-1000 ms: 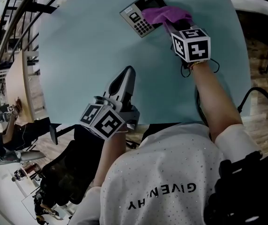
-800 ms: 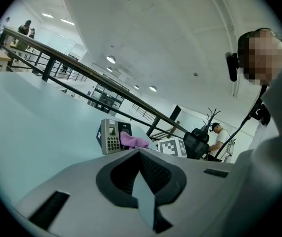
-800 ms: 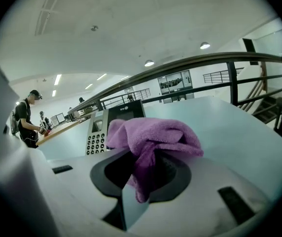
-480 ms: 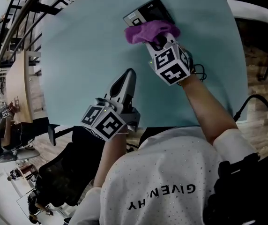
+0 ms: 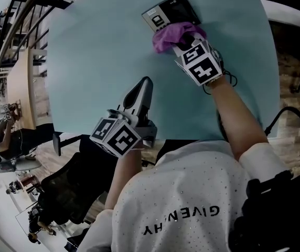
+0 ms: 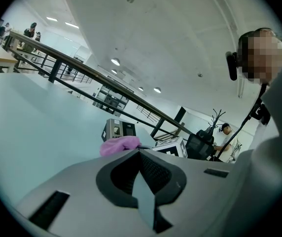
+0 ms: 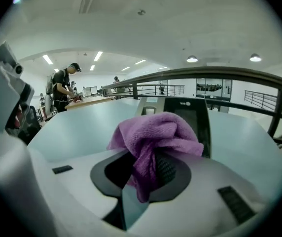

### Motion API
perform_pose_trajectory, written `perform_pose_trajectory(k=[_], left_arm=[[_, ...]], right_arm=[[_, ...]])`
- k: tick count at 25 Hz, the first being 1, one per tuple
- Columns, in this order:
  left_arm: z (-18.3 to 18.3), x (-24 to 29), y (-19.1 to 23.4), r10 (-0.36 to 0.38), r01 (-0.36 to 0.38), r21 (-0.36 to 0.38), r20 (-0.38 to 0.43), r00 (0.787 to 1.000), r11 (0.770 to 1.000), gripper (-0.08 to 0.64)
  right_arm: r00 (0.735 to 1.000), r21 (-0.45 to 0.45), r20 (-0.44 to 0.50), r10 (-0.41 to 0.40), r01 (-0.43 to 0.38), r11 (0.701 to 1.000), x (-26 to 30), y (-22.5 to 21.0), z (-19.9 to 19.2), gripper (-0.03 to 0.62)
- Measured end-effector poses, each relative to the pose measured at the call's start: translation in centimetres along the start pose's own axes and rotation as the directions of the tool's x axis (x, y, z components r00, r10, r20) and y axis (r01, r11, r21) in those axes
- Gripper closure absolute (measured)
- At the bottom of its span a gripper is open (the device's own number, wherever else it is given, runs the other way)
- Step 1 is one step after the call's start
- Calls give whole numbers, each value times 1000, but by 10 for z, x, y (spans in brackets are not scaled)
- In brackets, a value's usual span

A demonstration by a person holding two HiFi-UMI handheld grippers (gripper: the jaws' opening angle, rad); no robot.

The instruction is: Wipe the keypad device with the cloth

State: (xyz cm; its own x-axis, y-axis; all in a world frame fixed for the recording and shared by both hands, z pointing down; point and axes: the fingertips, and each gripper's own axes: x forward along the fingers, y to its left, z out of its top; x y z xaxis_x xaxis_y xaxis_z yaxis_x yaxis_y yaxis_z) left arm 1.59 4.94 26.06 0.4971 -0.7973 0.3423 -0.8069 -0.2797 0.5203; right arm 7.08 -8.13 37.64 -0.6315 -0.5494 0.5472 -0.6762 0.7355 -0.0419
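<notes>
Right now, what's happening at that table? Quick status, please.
Right gripper shut on purple cloth, cloth over keypad device's near end. Left gripper shut, empty, at table's near edge. Nothing in the way.

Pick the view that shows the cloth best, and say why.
The right gripper view: the cloth fills its centre, folds clear, pinched in the right tool. The head view shows a small bunch on the device, partly under the tool. The left gripper view shows a far sliver.
</notes>
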Motion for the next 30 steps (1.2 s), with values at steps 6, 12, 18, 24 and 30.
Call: perform_pose_trajectory(k=[6,12,18,24,30], left_arm=[[12,-2,-5,0,-1,12,10,1000,1000,566],[24,4,-5,-41,41,35,6,999,999,566],[46,12,13,-111,111,16,3,994,994,566],[62,7,48,-174,175,84,-12,985,981,566],[83,3,71,-249,251,151,-30,968,956,566]], right_arm=[[998,70,-12,-53,54,996,-11,-35,0,514],[976,174,-44,-214,218,960,-30,-85,-14,514],[943,275,-92,-320,333,902,-36,-119,-15,514],[909,408,-68,-410,400,820,-53,-108,-10,519],[894,440,6,-448,400,804,-57,-70,35,522]])
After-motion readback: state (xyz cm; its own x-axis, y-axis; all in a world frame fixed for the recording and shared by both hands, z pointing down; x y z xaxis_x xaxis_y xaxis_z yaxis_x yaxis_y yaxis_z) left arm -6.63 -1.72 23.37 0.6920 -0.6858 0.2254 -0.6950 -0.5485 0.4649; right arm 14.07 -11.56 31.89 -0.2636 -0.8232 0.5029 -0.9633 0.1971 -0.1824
